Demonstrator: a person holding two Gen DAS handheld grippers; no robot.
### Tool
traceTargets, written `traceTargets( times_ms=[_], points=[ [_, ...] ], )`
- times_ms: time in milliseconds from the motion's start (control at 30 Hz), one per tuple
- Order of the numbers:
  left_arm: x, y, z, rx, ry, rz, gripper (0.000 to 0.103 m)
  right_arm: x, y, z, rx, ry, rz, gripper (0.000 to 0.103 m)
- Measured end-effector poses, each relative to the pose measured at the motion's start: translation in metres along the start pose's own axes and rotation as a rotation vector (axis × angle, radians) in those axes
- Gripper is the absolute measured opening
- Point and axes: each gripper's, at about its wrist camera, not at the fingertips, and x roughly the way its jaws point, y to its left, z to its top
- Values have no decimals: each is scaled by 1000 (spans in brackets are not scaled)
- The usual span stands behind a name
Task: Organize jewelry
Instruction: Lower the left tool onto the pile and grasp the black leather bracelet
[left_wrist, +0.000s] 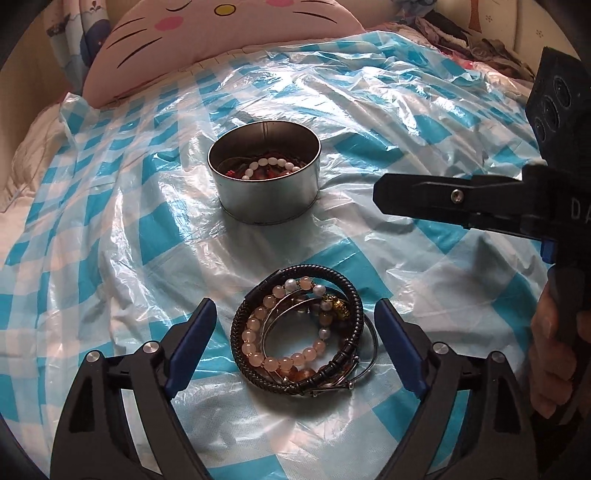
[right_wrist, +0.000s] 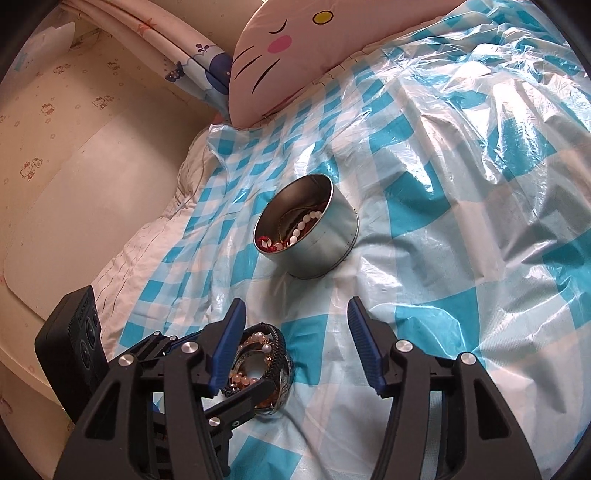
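Left wrist view: tangled bracelets (left_wrist: 301, 328), pink beads and black cord, lie between the left gripper (left_wrist: 295, 325)'s wide jaws, untouched. Right gripper (right_wrist: 295, 328)'s jaws gape empty. A round tin (left_wrist: 264, 173) sits on the blue-checked plastic sheet (left_wrist: 110, 221) over the bed.

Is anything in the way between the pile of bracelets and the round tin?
Nothing visible is. Between the pile of bracelets and the open round tin there is only bare blue-checked plastic sheet. The right hand-held gripper hangs off to the side, not across that path.

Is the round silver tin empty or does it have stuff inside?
Not empty. The round silver metal tin has no lid on and already holds a white bead bracelet and some red pieces.
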Motion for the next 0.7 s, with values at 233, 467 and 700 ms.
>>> traceTargets(
  times_ms=[233, 467, 700],
  points=[
    [3, 6, 1, -37, 5, -53, 61, 1, 1, -1, -7, 6, -7, 56],
    [2, 25, 2, -131, -1, -116, 25, 3, 2, -1, -8, 8, -16, 56],
    [1, 26, 2, -139, -5, -131, 42, 4, 2, -1, -11, 13, -16, 56]
  ],
)
